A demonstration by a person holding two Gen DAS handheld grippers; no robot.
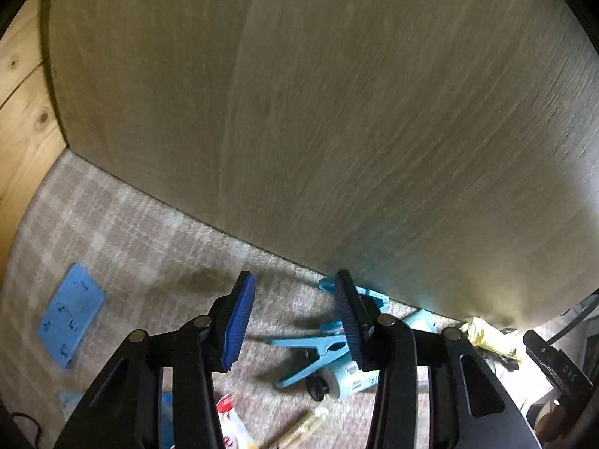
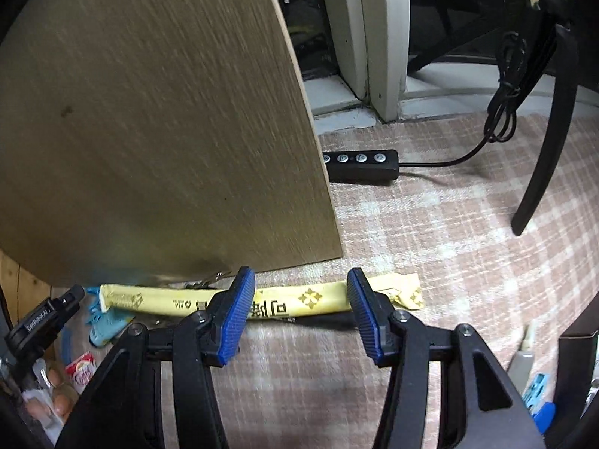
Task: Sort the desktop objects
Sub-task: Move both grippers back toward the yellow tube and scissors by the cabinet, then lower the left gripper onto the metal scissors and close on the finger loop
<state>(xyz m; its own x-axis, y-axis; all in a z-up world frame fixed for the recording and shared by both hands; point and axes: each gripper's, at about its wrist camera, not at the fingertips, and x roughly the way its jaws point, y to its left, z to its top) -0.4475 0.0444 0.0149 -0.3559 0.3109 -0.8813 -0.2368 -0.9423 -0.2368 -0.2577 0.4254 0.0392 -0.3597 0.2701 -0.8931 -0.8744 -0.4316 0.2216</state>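
Note:
My left gripper (image 1: 295, 318) is open and empty above the checked cloth. Beyond and below its fingers lie a light blue clothes peg (image 1: 310, 355), a small white-and-blue bottle with a black cap (image 1: 344, 376) and another blue clip (image 1: 368, 295) by the board's foot. My right gripper (image 2: 299, 314) is open and empty, its fingers either side of a long yellow sachet (image 2: 262, 299) that lies flat just beyond them. The sachet also shows in the left wrist view (image 1: 490, 338).
A tall wooden board (image 1: 318, 112) stands upright close ahead, also in the right wrist view (image 2: 149, 131). A blue card (image 1: 71, 314), a wooden peg (image 1: 303, 428), a black remote with cable (image 2: 361, 166), a chair leg (image 2: 543, 168) and snack packets (image 2: 80, 372) lie around.

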